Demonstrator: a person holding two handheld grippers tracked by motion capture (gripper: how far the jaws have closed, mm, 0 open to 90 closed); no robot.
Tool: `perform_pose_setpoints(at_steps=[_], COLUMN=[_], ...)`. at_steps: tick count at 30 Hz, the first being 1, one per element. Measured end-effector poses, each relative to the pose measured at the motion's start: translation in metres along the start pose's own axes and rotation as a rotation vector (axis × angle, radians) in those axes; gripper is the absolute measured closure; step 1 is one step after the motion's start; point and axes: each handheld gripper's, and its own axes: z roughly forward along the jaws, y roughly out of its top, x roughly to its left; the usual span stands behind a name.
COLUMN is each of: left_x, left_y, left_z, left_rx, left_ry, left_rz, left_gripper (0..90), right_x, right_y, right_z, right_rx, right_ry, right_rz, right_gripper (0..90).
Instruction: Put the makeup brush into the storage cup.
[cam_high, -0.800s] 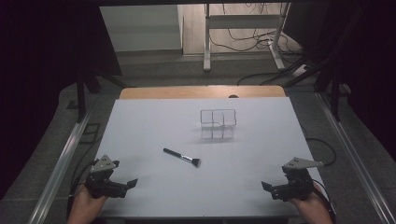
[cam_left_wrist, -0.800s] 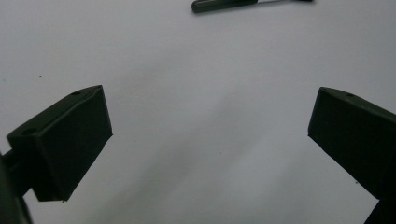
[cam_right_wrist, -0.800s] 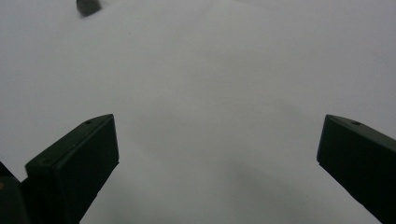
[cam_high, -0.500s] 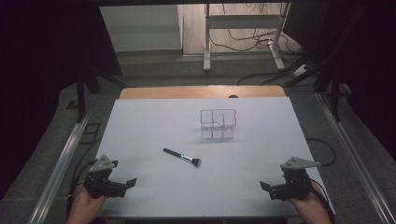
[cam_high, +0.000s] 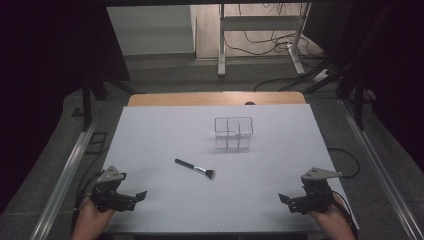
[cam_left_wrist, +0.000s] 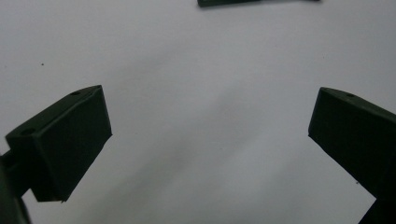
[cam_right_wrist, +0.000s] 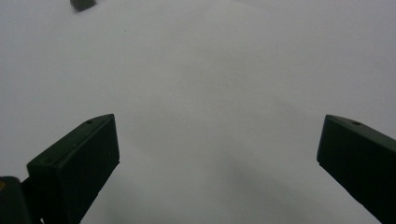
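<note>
A black-handled makeup brush lies flat near the middle of the white table, its bristle end pointing right. Behind it stands a clear plastic organiser with several compartments, nothing visible inside. My left gripper rests at the near left corner, held by a hand, its jaws pointing inward. In the left gripper view, the left gripper is open over bare table. My right gripper sits at the near right corner, also pointing inward. The right gripper is likewise open, with nothing between its jaws.
A wooden strip borders the table's far edge. Metal rails run along both sides. Beyond the table are a white stand and cables on the floor. A dark shape shows at the top of the left gripper view.
The right gripper has edged slightly to the left. The left gripper, brush and organiser stay where they were.
</note>
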Motion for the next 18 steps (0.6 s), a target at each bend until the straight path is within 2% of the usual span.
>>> perform_pose_setpoints(at_steps=[7, 18], left_x=[-0.002, -0.006], left_y=[0.004, 0.014], left_z=[0.001, 0.004], left_rx=[0.011, 0.006], left_ry=[0.011, 0.004], left_rz=[0.005, 0.015], left_gripper=[0.0, 0.0], right_x=[0.0, 0.001], right_y=[0.0, 0.0], right_z=[0.001, 0.003], right_rx=[0.003, 0.003], right_ry=[-0.004, -0.002], right_rz=[0.003, 0.019], right_gripper=[0.0, 0.0])
